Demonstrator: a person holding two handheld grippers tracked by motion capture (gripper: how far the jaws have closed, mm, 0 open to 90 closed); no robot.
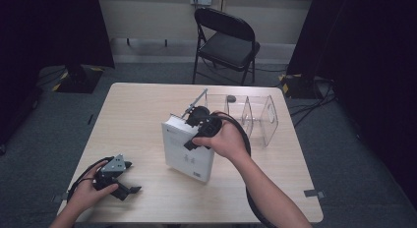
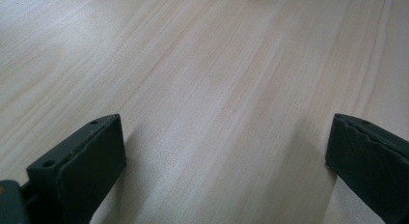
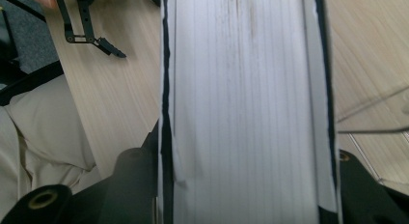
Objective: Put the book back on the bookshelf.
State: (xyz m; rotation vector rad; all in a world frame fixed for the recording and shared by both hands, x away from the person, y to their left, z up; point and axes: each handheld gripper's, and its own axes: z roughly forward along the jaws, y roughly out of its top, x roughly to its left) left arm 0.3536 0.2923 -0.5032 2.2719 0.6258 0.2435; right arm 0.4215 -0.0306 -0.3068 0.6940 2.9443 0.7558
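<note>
A thick white book (image 1: 188, 156) stands upright near the middle of the wooden table (image 1: 137, 110). My right gripper (image 1: 196, 126) comes over its top edge from the right, shut on the book. In the right gripper view the book's page edges (image 3: 246, 89) run straight up between the two black jaws, which press on both covers. My left gripper (image 1: 131, 178) lies low at the table's front left in a hand. Its jaws stand wide apart over bare wood (image 2: 226, 151), with nothing between them.
A clear plastic divider rack (image 1: 255, 115) stands at the table's back right, just behind the book. A black folding chair (image 1: 226, 41) stands beyond the far edge. Dark curtains hang on both sides. Bare tabletop lies left of the book.
</note>
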